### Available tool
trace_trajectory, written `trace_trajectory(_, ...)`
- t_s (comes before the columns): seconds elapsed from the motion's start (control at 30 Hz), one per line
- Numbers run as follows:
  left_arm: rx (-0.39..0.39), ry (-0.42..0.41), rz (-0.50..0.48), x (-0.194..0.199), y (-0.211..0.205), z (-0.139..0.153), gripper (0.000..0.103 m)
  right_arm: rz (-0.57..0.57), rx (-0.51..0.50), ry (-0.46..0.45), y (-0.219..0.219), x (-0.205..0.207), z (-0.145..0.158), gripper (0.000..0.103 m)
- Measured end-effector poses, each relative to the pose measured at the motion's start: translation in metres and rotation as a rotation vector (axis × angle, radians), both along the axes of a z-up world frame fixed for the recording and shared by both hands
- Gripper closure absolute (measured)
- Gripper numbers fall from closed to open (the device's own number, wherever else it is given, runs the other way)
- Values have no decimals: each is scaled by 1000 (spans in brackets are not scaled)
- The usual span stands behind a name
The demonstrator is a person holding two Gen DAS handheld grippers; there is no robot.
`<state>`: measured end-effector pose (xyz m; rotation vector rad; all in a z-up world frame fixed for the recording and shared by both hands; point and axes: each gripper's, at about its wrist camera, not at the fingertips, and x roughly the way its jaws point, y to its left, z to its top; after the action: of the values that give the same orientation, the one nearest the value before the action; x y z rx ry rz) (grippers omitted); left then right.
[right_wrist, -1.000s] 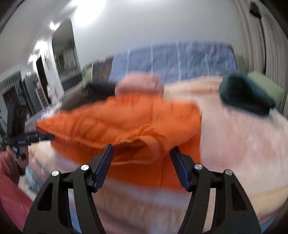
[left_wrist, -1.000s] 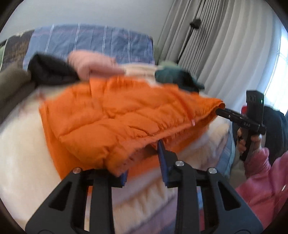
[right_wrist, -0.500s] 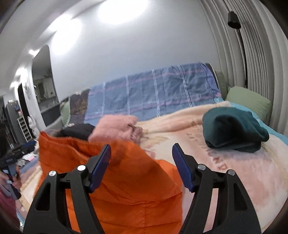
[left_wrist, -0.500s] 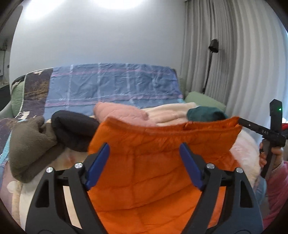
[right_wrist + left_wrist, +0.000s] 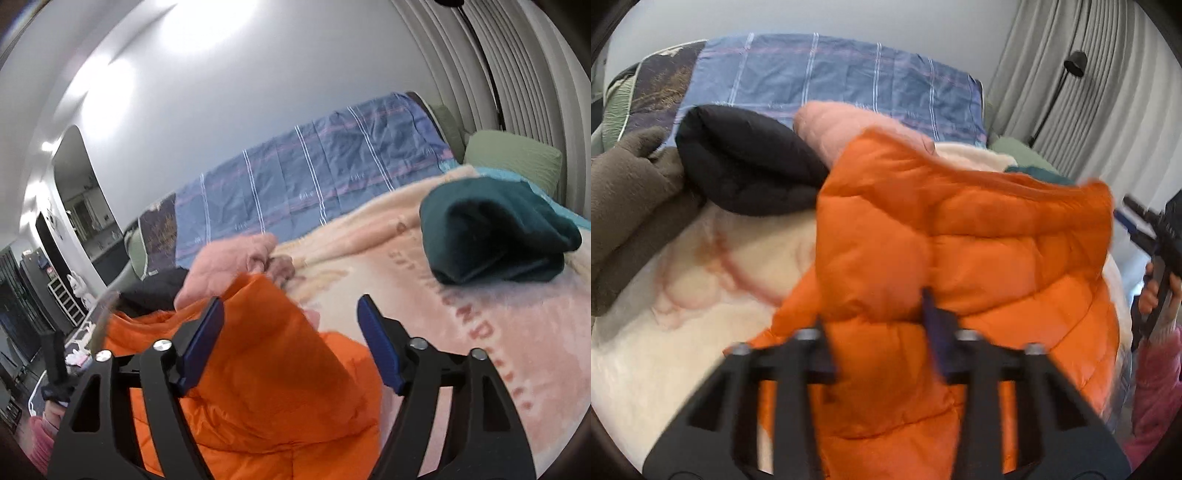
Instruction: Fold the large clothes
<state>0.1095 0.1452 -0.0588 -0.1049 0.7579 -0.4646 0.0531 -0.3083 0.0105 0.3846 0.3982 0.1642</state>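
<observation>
Gripping a fold of the orange puffer jacket [image 5: 960, 236] at lower centre of the left wrist frame: left gripper [image 5: 879, 325] fingers drawn close together, having just closed, with quilted fabric bunched between them and over the left finger; frame blurred there, so pad contact on the cloth only partly readable

Jacket raised in a hump across centre and right of that frame, upper edge reaching toward the right gripper [image 5: 1145, 229], seen small at the right edge, held in a hand [image 5: 1156, 291] with a pink sleeve [image 5: 1156, 376] below

Lying on a cream and pink blanket [image 5: 683, 302] over the bed, lower part of jacket spread toward the bottom of frame

Noted behind jacket, upper left to centre: olive-brown fleece [image 5: 624, 192], black folded garment [image 5: 746, 162], pink garment [image 5: 842, 125]; blue plaid quilt [image 5: 831, 74] along the back; grey curtain [image 5: 1089, 74] and black lamp [image 5: 1075, 64] at upper right

Right wrist frame: right gripper [image 5: 291, 332] fingers [image 5: 380, 343] standing wide apart, having just been opening; jacket [image 5: 266, 369] edge rising in front of the left finger and between the two, not pressed by either pad

Dark green folded garment [image 5: 495, 236] at right, well apart from jacket; green pillow [image 5: 517, 155] behind it; pink garment [image 5: 229, 266] just above jacket edge
</observation>
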Motion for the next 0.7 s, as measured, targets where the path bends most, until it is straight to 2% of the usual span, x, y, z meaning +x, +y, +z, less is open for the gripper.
trace_trajectory(0.03,7,7,-2,-1,1,-3,86,14,18,11,-3,2,-3,24)
trace_trajectory(0.13,26,5,27,-9,4,-11,88,36,1,83,-5,10,-19,24)
trace_trajectory(0.23,43,-4,46,-19,11,-14,87,-5,-142,242,8,31,-53,25)
trace_trajectory(0.27,58,-7,50,-19,9,-15,82,-46,-214,314,14,38,-67,28)
trace_trajectory(0.3,79,-4,67,-16,8,-16,76,-100,-285,429,22,46,-92,38)
trace_trajectory(0.33,89,8,87,-11,6,-19,59,-113,-243,473,23,46,-107,39)
trace_trajectory(0.37,96,13,106,-7,3,-21,45,-134,-156,510,20,42,-122,40)
trace_trajectory(0.43,120,15,134,1,-2,-26,41,-186,-127,493,20,28,-127,47)
trace_trajectory(0.53,165,-8,129,1,-11,-28,36,-241,-235,445,34,10,-116,49)
trace_trajectory(0.6,207,-19,139,-2,-14,-29,31,-230,-262,444,33,8,-110,49)
trace_trajectory(0.67,247,-29,177,-9,-12,-26,21,-244,-215,429,20,7,-99,49)
trace_trajectory(0.7,257,-37,194,-12,-10,-22,21,-257,-181,401,16,2,-87,49)
